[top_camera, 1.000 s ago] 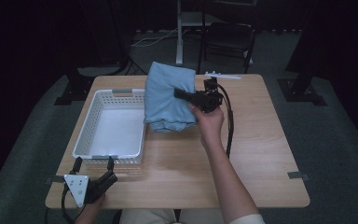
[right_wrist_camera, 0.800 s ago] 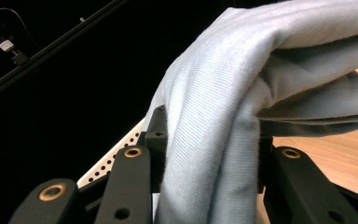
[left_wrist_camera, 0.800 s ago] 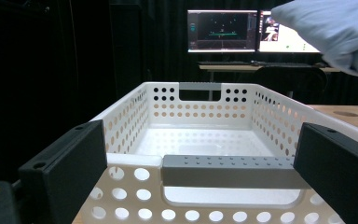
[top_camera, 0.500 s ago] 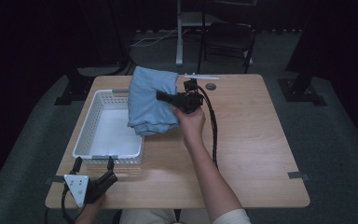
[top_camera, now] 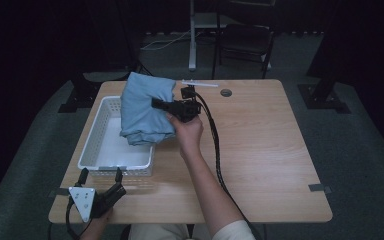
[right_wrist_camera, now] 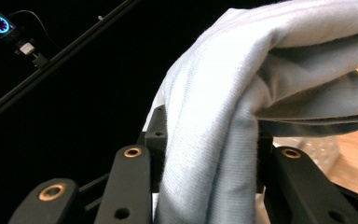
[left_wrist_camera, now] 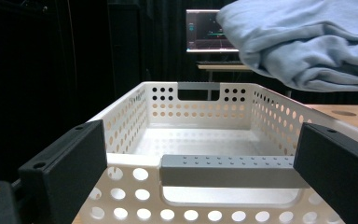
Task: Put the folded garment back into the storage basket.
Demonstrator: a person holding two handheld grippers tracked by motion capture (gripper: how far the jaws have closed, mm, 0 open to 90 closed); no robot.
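Right gripper (top_camera: 166, 105): clenched on the folded light-blue cloth (top_camera: 145, 107); in the right gripper view the fabric (right_wrist_camera: 223, 135) is pinched between the two black jaws and drapes down over them.
Right hand (top_camera: 186, 131): grips the tool from the near side, forearm running in from the near edge of the table; the jaws point left, toward the basket.
Cloth, position: held up off the table, over the right wall and far right corner of the white basket (top_camera: 92, 159). Its lower fold hangs above the basket's right rim; whether it touches the rim cannot be told from the high view.
Cloth, left gripper view: the bundle (left_wrist_camera: 307, 42) sits high at upper right, clear above the basket's rim, with a gap beneath it.
Basket: white, perforated walls, grey handle bars at the near and far ends (left_wrist_camera: 223, 170); stands on the left half of the wooden table (top_camera: 270, 150). Bare floor visible inside.
Left gripper (top_camera: 100, 177): released, jaws spread with nothing between them; rests at the near left corner of the table, just near of the basket's near wall, jaws aimed far.
Cable (top_camera: 215, 145): black, trails from the right gripper along the forearm to the near edge.
Other: small dark round grommet (top_camera: 225, 92) on the table's far side, right of the right gripper.
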